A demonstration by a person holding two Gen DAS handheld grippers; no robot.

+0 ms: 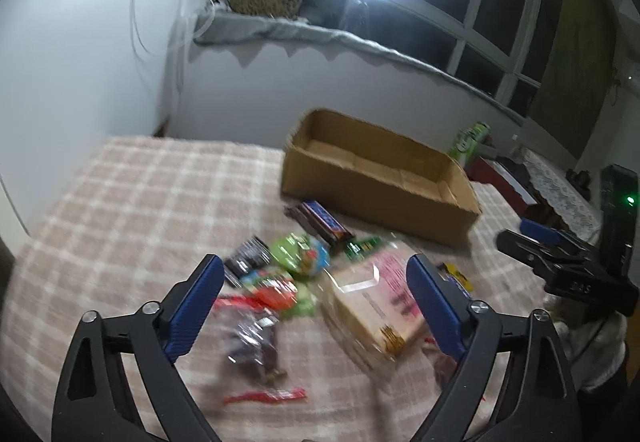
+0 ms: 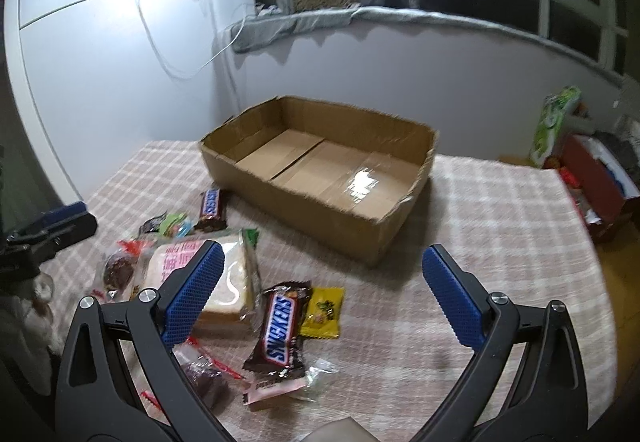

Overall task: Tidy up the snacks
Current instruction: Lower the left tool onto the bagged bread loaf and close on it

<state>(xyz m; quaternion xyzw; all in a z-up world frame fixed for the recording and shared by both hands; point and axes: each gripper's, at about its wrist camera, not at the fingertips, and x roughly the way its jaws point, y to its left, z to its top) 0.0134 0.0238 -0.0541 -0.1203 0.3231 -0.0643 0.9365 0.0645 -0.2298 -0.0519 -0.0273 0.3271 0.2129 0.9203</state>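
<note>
The worktop's pink-and-white checked cloth [image 2: 500,226] lay under a plain brown open cardboard box [image 2: 320,178]. Nearest the right tool's blue-padded black fingers [image 2: 192,294], a brown Snickers bar with blue lettering [image 2: 280,330] sat beside a yellow sweet wrapper [image 2: 324,312].

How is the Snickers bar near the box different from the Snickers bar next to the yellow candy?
The Snickers bar near the cardboard box lies far back, close to the box's front wall; the Snickers bar by the yellow candy lies close to the camera. The far one looks smaller and its lettering is harder to read; the near one's white lettering is plain. The near one touches the yellow candy; the far one does not. Both lie flat in brown wrappers, outside the box.
</note>
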